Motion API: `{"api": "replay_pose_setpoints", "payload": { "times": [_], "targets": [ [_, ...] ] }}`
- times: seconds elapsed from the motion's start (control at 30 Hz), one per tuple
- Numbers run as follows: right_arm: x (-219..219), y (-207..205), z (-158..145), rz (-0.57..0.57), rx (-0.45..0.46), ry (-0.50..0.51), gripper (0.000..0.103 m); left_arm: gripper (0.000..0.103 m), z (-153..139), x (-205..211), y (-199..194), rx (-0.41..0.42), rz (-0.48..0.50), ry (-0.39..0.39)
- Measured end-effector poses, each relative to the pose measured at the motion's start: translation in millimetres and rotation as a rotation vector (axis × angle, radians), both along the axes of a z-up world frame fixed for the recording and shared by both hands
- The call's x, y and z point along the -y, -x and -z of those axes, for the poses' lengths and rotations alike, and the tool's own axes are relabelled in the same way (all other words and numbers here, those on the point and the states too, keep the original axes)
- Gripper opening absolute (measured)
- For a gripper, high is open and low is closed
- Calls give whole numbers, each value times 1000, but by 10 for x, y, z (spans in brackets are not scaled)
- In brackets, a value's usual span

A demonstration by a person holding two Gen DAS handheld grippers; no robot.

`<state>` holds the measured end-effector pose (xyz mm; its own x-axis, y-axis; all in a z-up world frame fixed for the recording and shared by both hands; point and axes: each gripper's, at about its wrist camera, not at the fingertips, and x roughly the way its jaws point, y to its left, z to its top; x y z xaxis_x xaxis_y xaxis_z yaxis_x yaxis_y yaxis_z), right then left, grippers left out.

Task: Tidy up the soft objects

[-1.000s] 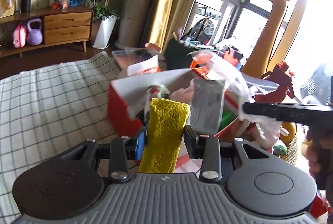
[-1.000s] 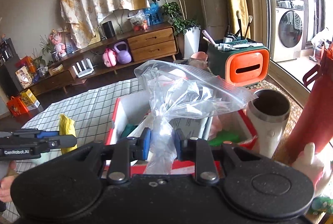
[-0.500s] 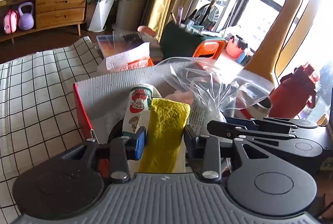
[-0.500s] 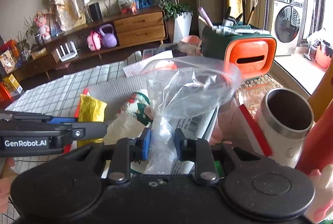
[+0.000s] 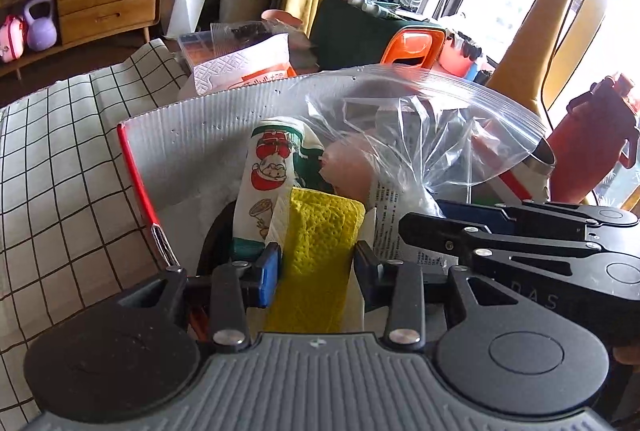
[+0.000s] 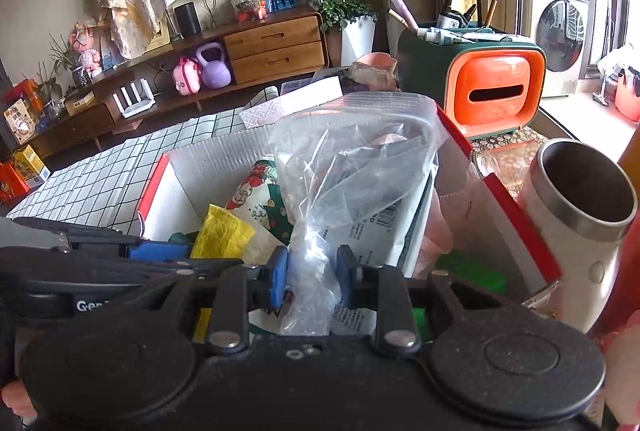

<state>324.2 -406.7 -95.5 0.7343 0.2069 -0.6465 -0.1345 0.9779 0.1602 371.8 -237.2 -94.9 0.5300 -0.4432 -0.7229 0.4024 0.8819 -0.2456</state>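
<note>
My left gripper (image 5: 318, 267) is shut on a folded yellow cloth (image 5: 320, 231), held low inside the red and white corrugated box (image 5: 136, 167). A Santa-print cloth (image 5: 272, 159) lies in the box just beyond it. My right gripper (image 6: 312, 275) has the bunched neck of a clear zip plastic bag (image 6: 352, 167) between its pads. Its jaws are opening, though the pads still touch the bag. The bag stands over the box (image 6: 160, 171) and holds some papers. Both grippers sit side by side at the box's near edge, the left gripper (image 6: 156, 251) showing in the right wrist view.
A white tumbler with a steel rim (image 6: 580, 191) stands right of the box, beside a red bottle (image 5: 588, 143). An orange and green brush holder (image 6: 492, 91) and a tissue pack (image 5: 240, 67) stand behind it. A checked tablecloth (image 5: 48, 151) stretches to the left.
Both grippers have sunk and moved in over the box, bringing the yellow cloth and the plastic bag down into it. The right jaws stand slightly wider.
</note>
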Motion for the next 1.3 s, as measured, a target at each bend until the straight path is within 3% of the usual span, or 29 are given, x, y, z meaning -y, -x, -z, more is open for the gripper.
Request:
{"api": "replay_pose_setpoints", "payload": {
  "times": [0.13, 0.27, 0.53, 0.7, 0.83, 1.1, 1.3],
  "targets": [
    [39, 45, -46, 9, 5, -20, 33, 42, -70, -6, 75, 26, 6, -18],
    [47, 158, -121, 5, 13, -36, 37, 53, -180, -39, 202, 74, 12, -46],
    [-25, 523, -329, -25, 67, -54, 56, 67, -397, -231, 518, 133, 1, -21],
    [-94, 774, -471, -42, 118, -64, 63, 68, -521, -346, 776, 172, 4, -11],
    [-150, 964, -573, -59, 161, -69, 68, 76, -610, -436, 988, 204, 9, -9],
    [-231, 1327, -700, -106, 249, -96, 92, 83, -758, -734, 1361, 257, -65, 40],
    [-281, 1516, -730, -115, 297, -115, 100, 85, -843, -906, 1526, 282, -106, 49]
  ]
}}
